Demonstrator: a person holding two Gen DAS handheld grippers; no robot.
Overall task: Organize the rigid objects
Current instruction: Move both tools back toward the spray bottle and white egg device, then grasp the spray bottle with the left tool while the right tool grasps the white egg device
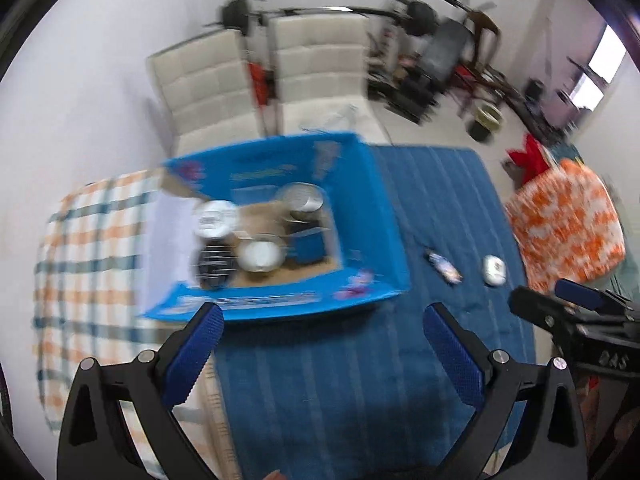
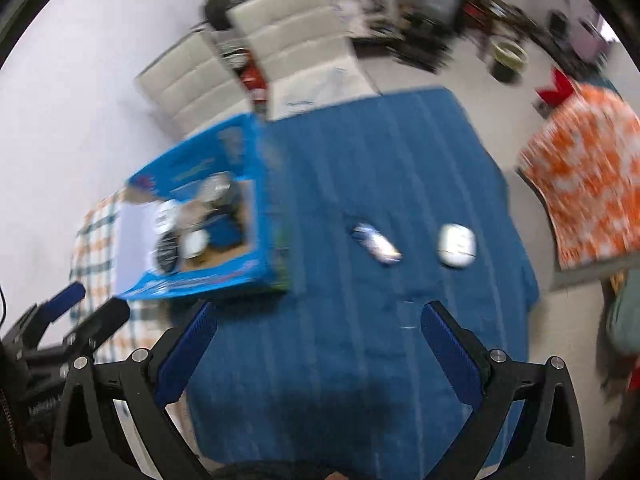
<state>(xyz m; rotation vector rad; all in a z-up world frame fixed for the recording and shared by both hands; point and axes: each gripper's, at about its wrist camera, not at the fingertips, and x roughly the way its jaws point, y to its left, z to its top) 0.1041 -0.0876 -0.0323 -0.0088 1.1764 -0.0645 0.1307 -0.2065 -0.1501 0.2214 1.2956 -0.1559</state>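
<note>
A checked cloth (image 1: 92,248) was seen at the far left, with the blue box (image 1: 372,216) set partly upon it, open side up so that items could be dropped in. Several round tins and lids (image 1: 260,256) were already gathered inside. On the blue cloth (image 1: 360,380) to the right, two loose items were left well apart from the box: a small packet (image 2: 378,245) and a white round case (image 2: 457,246). The left claw (image 1: 323,350) and right claw (image 2: 318,346) were both held spread wide and empty above the cloth, judged ready for picking.
</note>
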